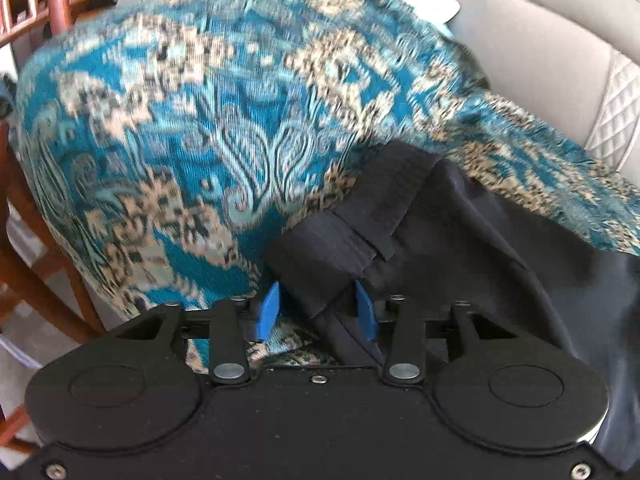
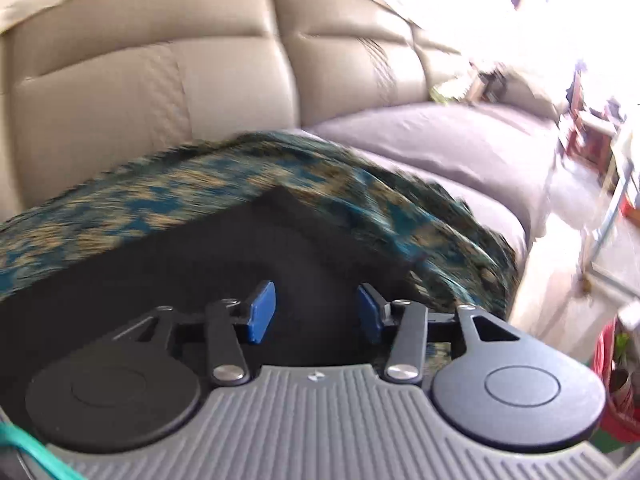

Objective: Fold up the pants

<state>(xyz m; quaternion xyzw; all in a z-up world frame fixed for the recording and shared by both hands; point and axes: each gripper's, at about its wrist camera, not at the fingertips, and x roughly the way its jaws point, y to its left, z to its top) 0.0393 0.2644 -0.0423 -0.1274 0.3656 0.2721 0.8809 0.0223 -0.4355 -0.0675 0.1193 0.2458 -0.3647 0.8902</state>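
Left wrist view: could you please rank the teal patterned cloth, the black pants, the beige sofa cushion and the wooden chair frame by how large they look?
1. Teal patterned cloth, filling most of the view.
2. Black pants, though their nearness to the camera inflates them.
3. Beige sofa cushion, only partly in view.
4. Wooden chair frame, thin bars at the left edge.

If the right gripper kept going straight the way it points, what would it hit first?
Most likely the black pants, which fill the space just ahead of the right gripper; its jaws stand apart with nothing pinched. Beyond lies the teal patterned cloth. Depth is unclear.
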